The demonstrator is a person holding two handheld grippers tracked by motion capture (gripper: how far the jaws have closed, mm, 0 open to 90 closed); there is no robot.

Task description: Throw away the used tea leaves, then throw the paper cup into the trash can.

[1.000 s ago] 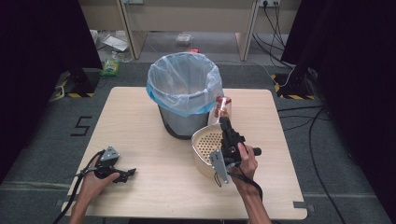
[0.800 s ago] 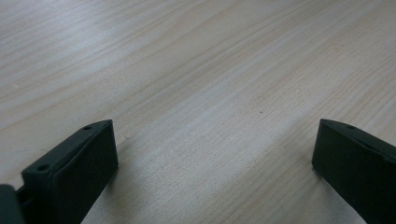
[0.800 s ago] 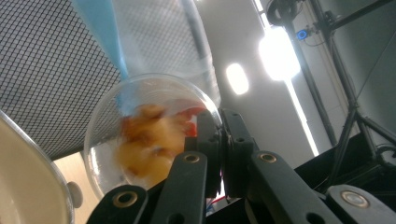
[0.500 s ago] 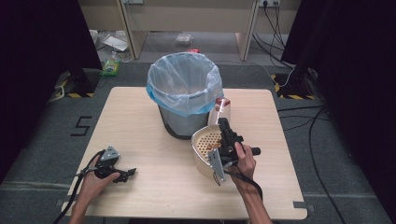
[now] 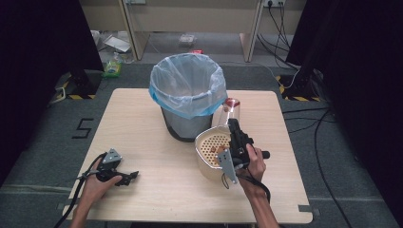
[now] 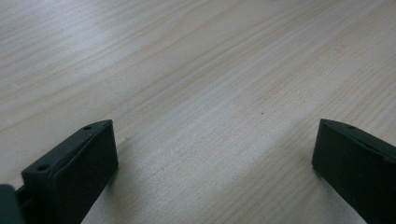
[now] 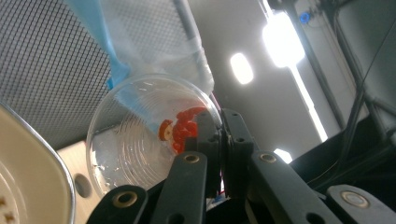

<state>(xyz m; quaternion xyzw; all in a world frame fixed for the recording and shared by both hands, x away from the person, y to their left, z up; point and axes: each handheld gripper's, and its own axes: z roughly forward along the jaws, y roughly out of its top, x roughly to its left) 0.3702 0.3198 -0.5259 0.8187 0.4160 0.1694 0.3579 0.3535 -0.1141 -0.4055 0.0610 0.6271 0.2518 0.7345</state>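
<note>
High view: the desk (image 5: 142,118) is unchanged, the bin (image 5: 187,95) just ahead of the right hand-held gripper (image 5: 233,124). That gripper has risen, pinching the cup (image 5: 231,110) above the strainer (image 5: 211,152), likely toward dumping. The left hand-held gripper (image 5: 134,175) rests spread.

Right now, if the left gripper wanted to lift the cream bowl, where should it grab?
Probably the rim on the bowl's near-left side, coming down from above with one of the jaws inside and one outside. The wall is thin, and the bowl opens upward and looks too wide to span. The right gripper and its cup crowd the right side, and the bin stands behind.
</note>
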